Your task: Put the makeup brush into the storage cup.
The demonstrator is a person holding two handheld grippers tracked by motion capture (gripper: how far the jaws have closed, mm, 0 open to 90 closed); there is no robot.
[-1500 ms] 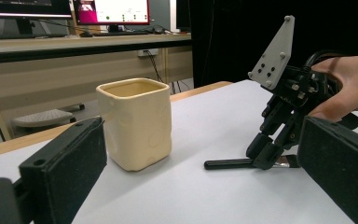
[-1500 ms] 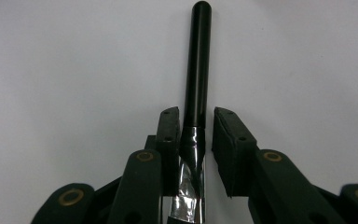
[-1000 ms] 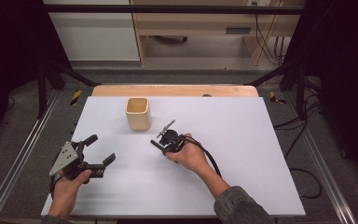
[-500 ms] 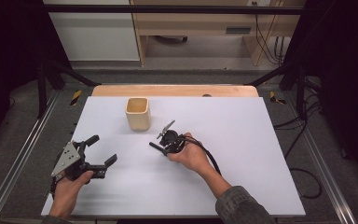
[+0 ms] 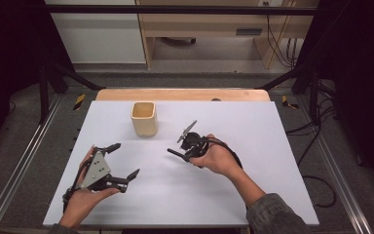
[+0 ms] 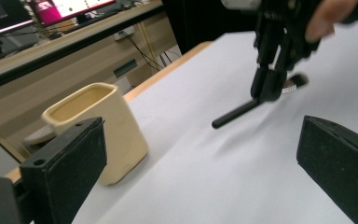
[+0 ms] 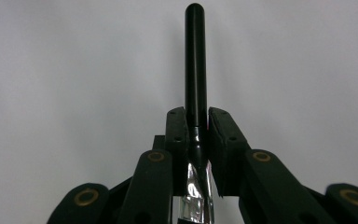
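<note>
A black rod (image 5: pixel 177 154) with a foil-wrapped end lies low over the white table (image 5: pixel 272 146), its tip pointing left. My right gripper (image 5: pixel 189 150) is shut on it near the table's middle. In the right gripper view the rod (image 7: pixel 195 60) sticks straight out from between the closed jaws, foil showing below them. A cream square cup (image 5: pixel 143 118) stands upright toward the back left. My left gripper (image 5: pixel 125 160) is open at the front left, holding nothing. In its own view the cup (image 6: pixel 98 126) is just beyond its left jaw, and the right gripper (image 6: pixel 266 86) with the rod (image 6: pixel 235 113) is farther off.
A wooden strip (image 5: pixel 182 94) runs along the table's far edge. Metal rails (image 5: pixel 27 161) flank both sides over a grey floor. Cables (image 5: pixel 316 131) lie on the floor to the right. A desk with monitors (image 6: pixel 51 9) stands beyond the table.
Both hands have shifted slightly to the right. The right gripper still holds the rod, and the left gripper stays open.
</note>
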